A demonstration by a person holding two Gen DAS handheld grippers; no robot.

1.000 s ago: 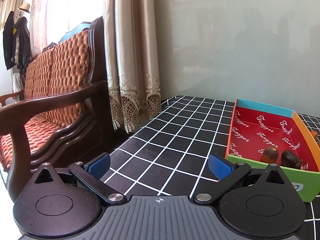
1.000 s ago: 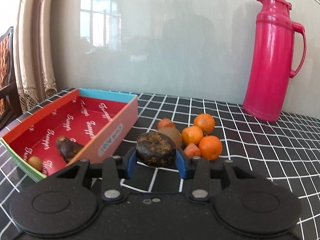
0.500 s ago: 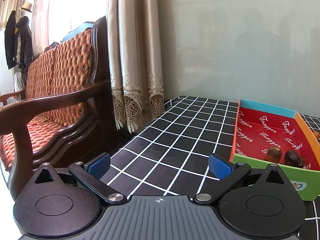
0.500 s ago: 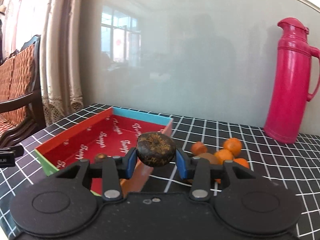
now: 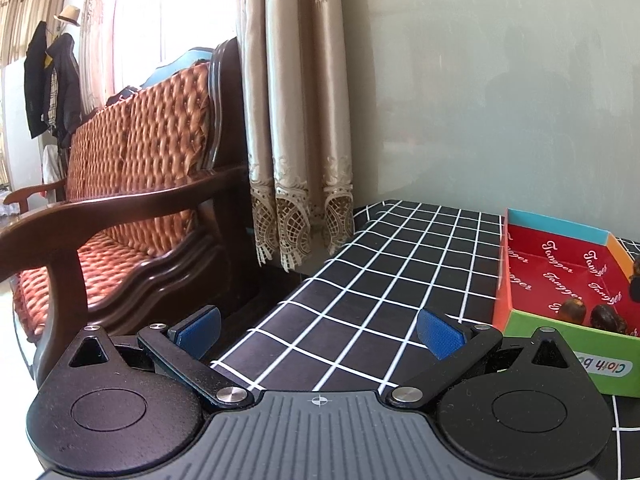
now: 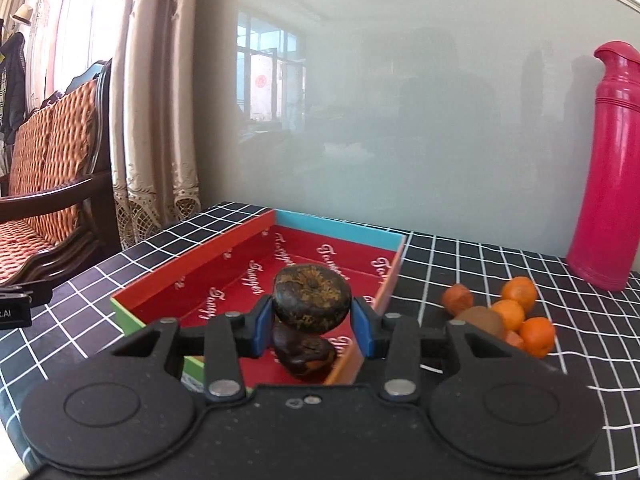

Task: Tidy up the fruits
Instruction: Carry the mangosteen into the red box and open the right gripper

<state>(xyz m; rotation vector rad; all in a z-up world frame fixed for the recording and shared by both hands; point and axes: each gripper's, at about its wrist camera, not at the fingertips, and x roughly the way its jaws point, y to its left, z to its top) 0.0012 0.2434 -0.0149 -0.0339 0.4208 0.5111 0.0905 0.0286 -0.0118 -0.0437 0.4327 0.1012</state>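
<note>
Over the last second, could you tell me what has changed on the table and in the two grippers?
The right gripper has carried the dark round fruit leftward from beside the oranges to above the red box, over another dark fruit inside. The left gripper drifted slightly left, leaving the box at its view's right edge. Unchanged: the right grip is shut on the fruit, the left is open and empty, and the pink thermos is upright.

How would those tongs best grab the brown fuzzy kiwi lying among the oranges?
Judging by its shape, grip the brown fuzzy kiwi across its narrower middle, coming down from above. Small oranges crowd its right and rear sides, so a level approach would likely knock them; its upper surface shows free.
</note>
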